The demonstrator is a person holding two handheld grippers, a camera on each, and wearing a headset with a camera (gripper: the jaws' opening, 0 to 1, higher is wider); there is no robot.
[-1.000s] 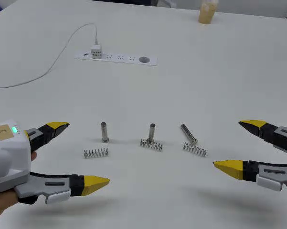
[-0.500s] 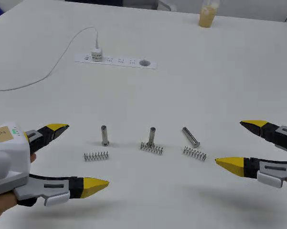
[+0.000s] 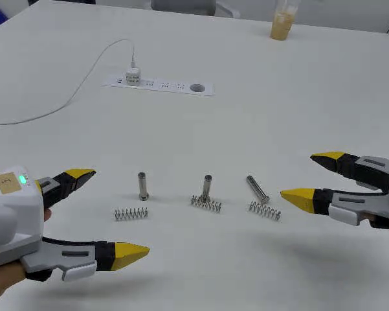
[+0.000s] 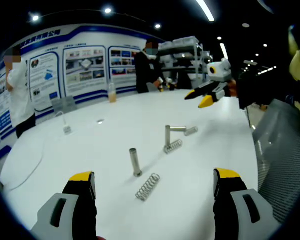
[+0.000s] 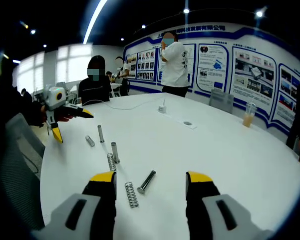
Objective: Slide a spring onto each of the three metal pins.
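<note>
Three short metal pins stand in a row on the white table: the left pin (image 3: pixel 142 186) and the middle pin (image 3: pixel 207 187) are upright, while the right pin (image 3: pixel 257 190) lies on its side. A small spring lies in front of each: left spring (image 3: pixel 131 213), middle spring (image 3: pixel 206 204), right spring (image 3: pixel 265 210). My left gripper (image 3: pixel 110 212) is open, low at the left, apart from the left spring (image 4: pixel 147 186). Open too, my right gripper (image 3: pixel 309 175) hovers just right of the lying pin (image 5: pixel 146 182) and its spring (image 5: pixel 129 194). Neither holds anything.
A white power strip (image 3: pixel 158 82) with a plugged charger (image 3: pixel 133 78) and a trailing cable (image 3: pixel 71 91) lies farther back. A cup of amber drink (image 3: pixel 282 23) stands at the far edge. People (image 5: pixel 174 62) stand beyond the table.
My right gripper has moved left and a little up, closer to the lying pin, with its tips somewhat nearer together. My left gripper has stayed about where it was.
</note>
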